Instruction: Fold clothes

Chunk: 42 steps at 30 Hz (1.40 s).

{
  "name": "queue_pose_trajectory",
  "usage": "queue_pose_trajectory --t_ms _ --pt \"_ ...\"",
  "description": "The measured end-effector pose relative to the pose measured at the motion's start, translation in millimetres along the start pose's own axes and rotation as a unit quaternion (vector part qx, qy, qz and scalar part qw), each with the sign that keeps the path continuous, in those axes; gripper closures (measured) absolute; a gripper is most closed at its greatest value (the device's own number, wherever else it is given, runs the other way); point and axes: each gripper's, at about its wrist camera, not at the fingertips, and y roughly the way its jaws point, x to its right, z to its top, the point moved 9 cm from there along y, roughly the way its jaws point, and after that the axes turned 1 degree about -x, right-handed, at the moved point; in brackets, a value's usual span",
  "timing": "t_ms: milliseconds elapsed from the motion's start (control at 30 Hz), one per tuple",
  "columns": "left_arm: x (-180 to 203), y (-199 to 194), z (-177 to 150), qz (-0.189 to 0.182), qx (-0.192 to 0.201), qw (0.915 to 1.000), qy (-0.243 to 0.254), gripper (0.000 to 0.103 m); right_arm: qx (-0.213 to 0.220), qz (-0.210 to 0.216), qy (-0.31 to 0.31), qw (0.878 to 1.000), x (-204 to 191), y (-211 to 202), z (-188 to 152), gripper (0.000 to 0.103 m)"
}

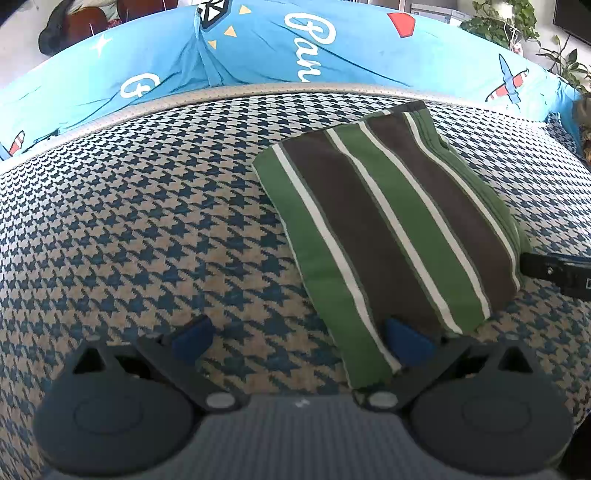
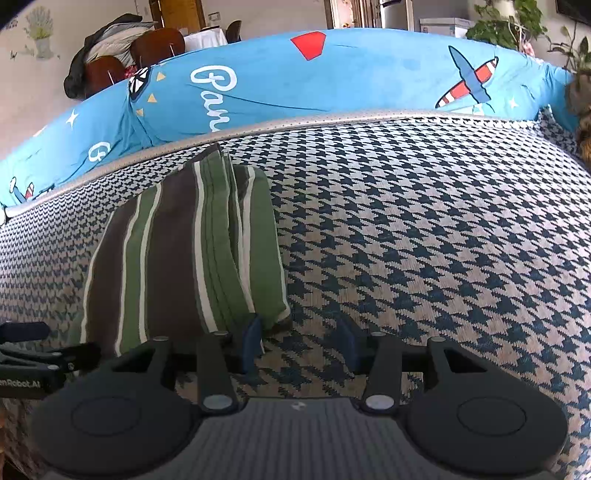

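Note:
A folded garment with green, brown and white stripes (image 1: 391, 221) lies on the houndstooth cover (image 1: 147, 221). It also shows in the right wrist view (image 2: 177, 251), left of centre. My left gripper (image 1: 299, 339) is open; its right finger touches the garment's near corner, its left finger is over bare cover. My right gripper (image 2: 299, 343) is open and empty; its left finger sits at the garment's near right corner. The right gripper's tip shows at the left wrist view's right edge (image 1: 554, 271); the left gripper shows at the right wrist view's left edge (image 2: 33, 358).
A long blue cushion (image 1: 258, 48) with white lettering and plane prints runs along the back edge of the cover, also seen in the right wrist view (image 2: 332, 77). Potted plants (image 2: 509, 26) stand behind at the right. Chairs with dark clothing (image 2: 110, 55) stand at the back left.

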Motion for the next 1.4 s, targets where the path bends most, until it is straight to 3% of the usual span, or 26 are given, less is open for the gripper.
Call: queue_pose_trajectory --t_ms 200,500,667,767,1100,1400 --pt "-9 -2 -5 0.002 0.008 0.9997 -0.023 0.000 -0.003 -0.007 -0.003 1.000 0 0 0 0.051" --pt "-8 -4 -8 0.004 0.030 0.9994 -0.018 0.000 -0.015 -0.015 0.001 1.000 4 -3 1 0.044" --pt "-7 -6 -7 0.005 0.039 0.9991 -0.016 0.000 -0.025 -0.005 0.022 0.999 5 -9 0 0.031" --pt "-7 -6 -8 0.006 0.039 0.9991 -0.016 0.000 -0.037 0.009 0.037 0.999 4 -12 -1 0.026" --pt "-9 -7 -6 0.018 0.032 0.9990 -0.024 0.000 -0.061 0.001 0.048 0.997 -3 -20 -6 0.024" --pt "-9 -5 -5 0.032 0.016 0.9988 -0.032 0.000 -0.062 -0.028 0.041 0.997 3 -29 -5 0.014"
